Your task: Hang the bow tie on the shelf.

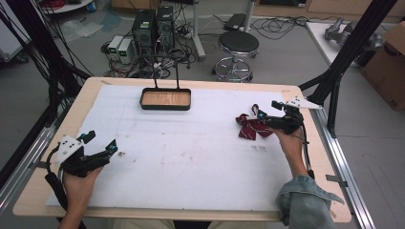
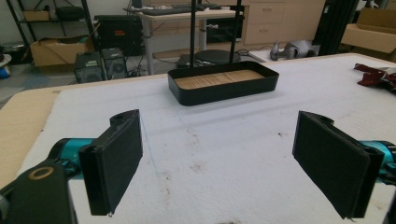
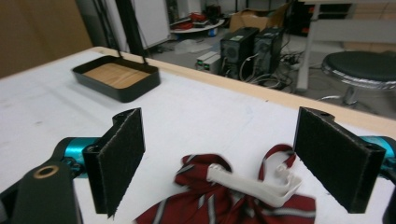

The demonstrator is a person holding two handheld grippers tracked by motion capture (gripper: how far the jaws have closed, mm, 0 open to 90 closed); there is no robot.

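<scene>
Bow tie (image 1: 251, 128): dark red with pale stripes, crumpled, with a white strap (image 3: 254, 184) across it; lies on the white mat (image 1: 191, 148) at the right side of the tabletop (image 1: 33, 183), well apart from the tray.

Right gripper (image 1: 260, 118): held in the person's right hand (image 1: 289, 138), jaws spread wide to either side of the bow tie, as the right gripper view shows; nothing held between the pads (image 3: 122, 154).

Tray (image 1: 165, 99): black, shallow, with a wood-coloured bottom and a tall thin black handle; stands on the mat near the far edge, left of centre.

Left gripper (image 1: 101, 143): held in the person's left hand (image 1: 79, 183) at the near left of the mat, jaws wide apart, empty; bare, lightly stained mat lies between them.

Beyond the tabletop: a round black stool (image 1: 238, 45), computer towers (image 1: 154, 26), tangled cables on the floor, a cardboard box (image 1: 389, 64) at far right.
</scene>
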